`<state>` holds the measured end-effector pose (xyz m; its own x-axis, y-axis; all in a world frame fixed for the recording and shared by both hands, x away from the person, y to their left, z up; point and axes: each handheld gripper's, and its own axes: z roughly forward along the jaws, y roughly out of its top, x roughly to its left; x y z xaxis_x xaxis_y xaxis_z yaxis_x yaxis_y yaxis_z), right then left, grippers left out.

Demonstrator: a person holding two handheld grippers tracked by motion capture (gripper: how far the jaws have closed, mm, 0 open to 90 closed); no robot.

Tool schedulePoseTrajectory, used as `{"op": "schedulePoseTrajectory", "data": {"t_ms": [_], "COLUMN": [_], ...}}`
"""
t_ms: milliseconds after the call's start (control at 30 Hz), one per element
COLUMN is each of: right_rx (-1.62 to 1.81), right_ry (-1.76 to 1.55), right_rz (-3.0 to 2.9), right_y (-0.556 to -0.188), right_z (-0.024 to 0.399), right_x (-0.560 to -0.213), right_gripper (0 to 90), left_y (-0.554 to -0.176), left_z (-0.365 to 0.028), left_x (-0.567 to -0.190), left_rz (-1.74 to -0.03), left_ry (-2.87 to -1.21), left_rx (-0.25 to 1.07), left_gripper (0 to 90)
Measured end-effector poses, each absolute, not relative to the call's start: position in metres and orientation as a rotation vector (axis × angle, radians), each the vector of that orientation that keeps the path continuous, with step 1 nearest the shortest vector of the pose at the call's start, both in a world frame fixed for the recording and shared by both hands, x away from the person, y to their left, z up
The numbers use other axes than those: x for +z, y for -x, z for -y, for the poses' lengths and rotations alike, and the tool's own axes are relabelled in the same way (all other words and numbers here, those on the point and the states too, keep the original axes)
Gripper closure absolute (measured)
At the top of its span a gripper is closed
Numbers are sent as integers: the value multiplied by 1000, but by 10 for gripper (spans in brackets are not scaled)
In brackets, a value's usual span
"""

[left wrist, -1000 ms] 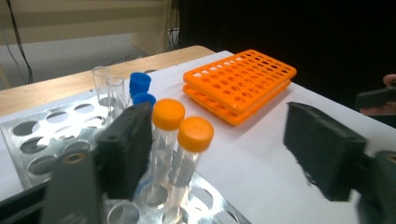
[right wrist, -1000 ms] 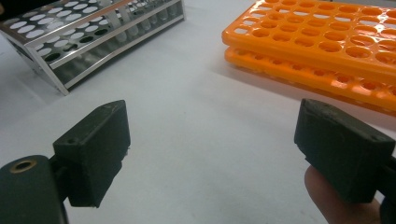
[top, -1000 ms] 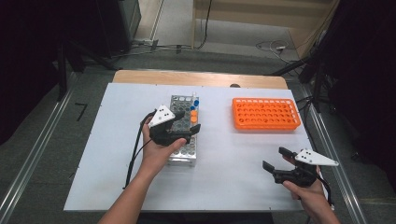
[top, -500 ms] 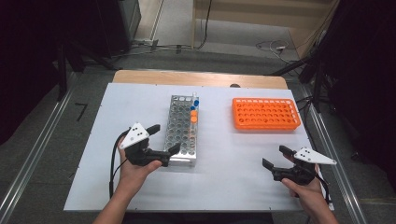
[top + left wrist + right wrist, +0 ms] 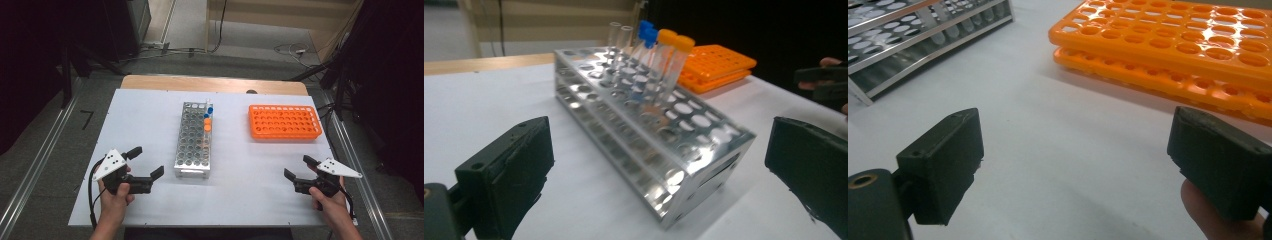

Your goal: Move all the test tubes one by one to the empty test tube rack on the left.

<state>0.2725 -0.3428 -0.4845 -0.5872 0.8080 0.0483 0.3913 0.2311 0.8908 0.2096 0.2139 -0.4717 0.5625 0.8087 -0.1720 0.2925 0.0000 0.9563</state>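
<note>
My left gripper is wide open with nothing between the jaws; they've just been spreading apart. It's down near the front left of the white table, and the metal rack sits just off to the right of the jaws, not touching them. Looking along that gripper, the near corner of the rack lands right in the gap between my two black jaws, a bit ahead of them. The tubes stand at the far end of the rack, well beyond the jaws: two with orange caps, two with blue caps, and two clear ones with no cap, all leaning a little in their holes.

My right gripper is open too, empty, low over the table at the front right. The orange rack lies ahead of those jaws, well apart from them.
</note>
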Motion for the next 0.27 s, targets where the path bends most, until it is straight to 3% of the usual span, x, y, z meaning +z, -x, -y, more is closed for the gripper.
{"op": "schedulePoseTrajectory", "data": {"t_ms": [267], "right_rx": [1300], "right_ry": [-1115], "right_rz": [-2079], "right_y": [-275], "right_z": [344], "right_x": [-488], "right_gripper": [69], "left_y": [-215], "left_z": [-222], "left_x": [-483], "left_rz": [-996], "left_ry": [-1583], "left_rx": [519], "left_gripper": [0]}}
